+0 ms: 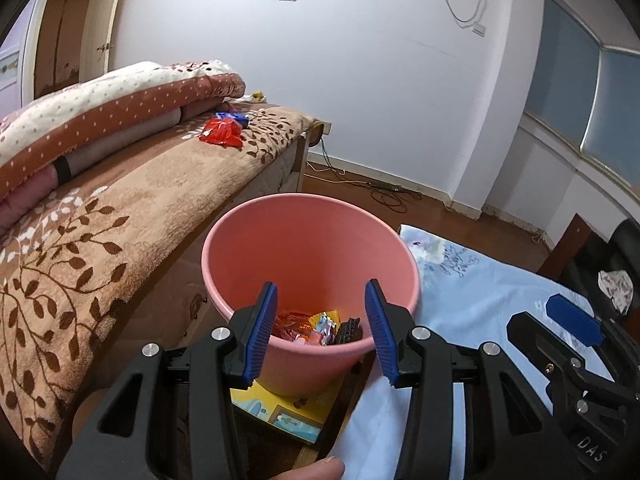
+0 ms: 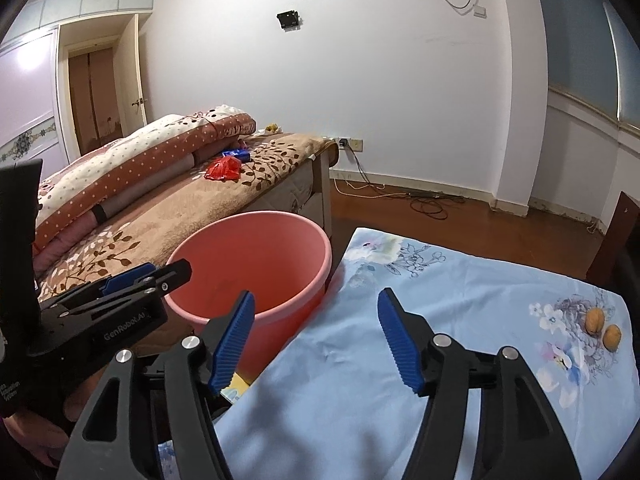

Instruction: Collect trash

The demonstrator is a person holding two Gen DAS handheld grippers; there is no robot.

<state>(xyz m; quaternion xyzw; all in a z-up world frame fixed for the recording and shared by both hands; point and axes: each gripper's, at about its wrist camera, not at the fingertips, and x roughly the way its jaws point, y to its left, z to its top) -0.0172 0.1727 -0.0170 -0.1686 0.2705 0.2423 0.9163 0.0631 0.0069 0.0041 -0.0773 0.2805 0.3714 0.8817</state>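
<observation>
Bedroom, white wall, bed with leaf-print blanket (image 1: 100, 240). Left hand-held gripper (image 1: 322, 332) wide, nothing held, over pink bin (image 1: 256, 240) with wrappers (image 1: 316, 326) at the bottom. Right hand-held gripper (image 2: 316, 340) wide, empty, above blue-sheet tabletop (image 2: 460, 300) (two walnuts (image 2: 603, 330) at far edge). Red wrapper (image 1: 222, 132) lies on the bed: light, crinkly, likely slippery foil; pinch a bunched fold mid-body

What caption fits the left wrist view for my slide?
Open left gripper above pink bin holding wrappers; red wrapper lies on bed.
</observation>
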